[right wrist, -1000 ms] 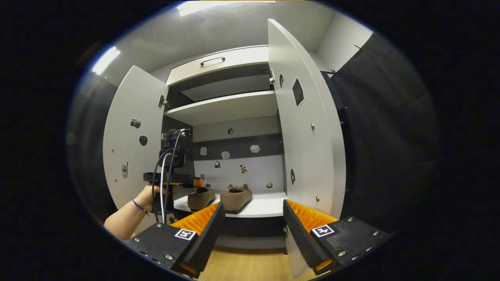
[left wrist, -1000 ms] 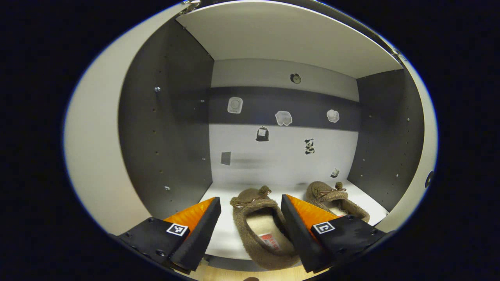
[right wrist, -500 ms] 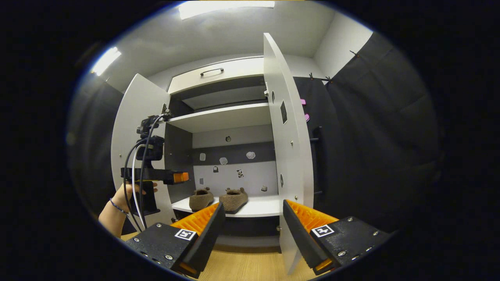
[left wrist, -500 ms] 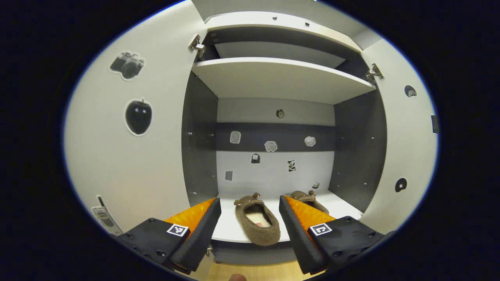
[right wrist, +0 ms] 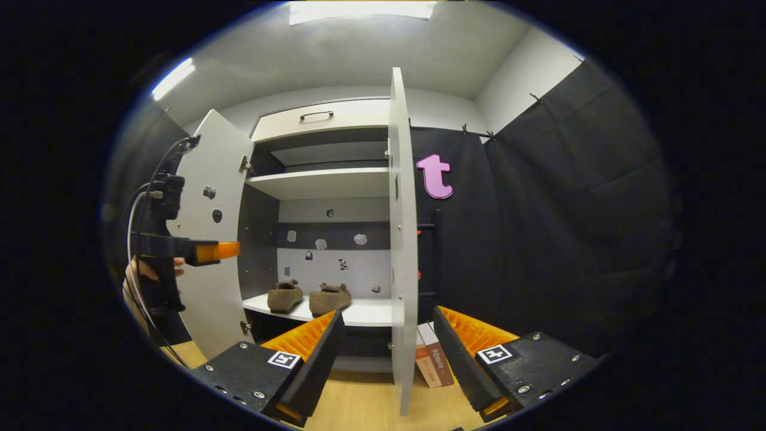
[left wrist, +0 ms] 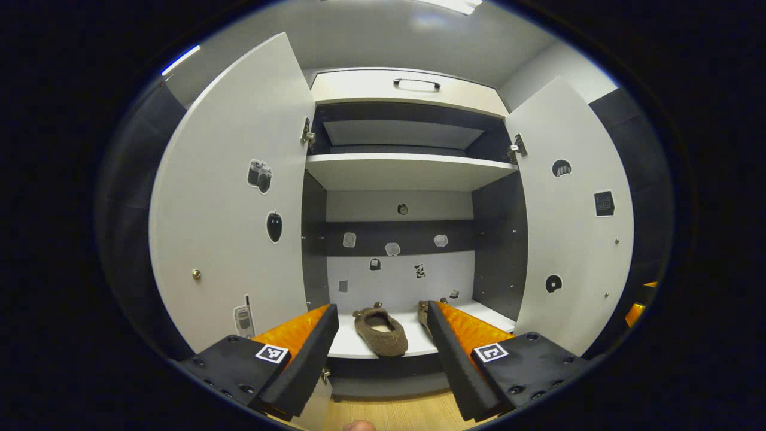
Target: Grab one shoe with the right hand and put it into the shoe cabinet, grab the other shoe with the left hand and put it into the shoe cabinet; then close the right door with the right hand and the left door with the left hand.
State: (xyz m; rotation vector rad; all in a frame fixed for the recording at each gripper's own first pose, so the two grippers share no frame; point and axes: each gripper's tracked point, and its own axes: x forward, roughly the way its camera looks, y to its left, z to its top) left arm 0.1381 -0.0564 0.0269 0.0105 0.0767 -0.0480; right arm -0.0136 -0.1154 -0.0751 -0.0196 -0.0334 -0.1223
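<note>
While shoes: we are seeing both shoes sitting on the cabinet shelf.
Doors: both are standing open.
Left hand-held gripper: we are holding it open, empty.
Right hand-held gripper: open, empty.

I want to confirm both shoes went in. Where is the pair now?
Both shoes sit side by side on the cabinet's bottom shelf, between the open doors.

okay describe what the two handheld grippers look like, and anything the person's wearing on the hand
Each gripper is a black, screw-studded body with two wedge-shaped fingers and a small square black-and-white marker on each side: the left gripper and the right gripper. In the right gripper view, the left gripper has a camera block on top, looping black and white cables and a dark pistol-style handle. The hand holding it shows a thin band at the wrist.
</note>
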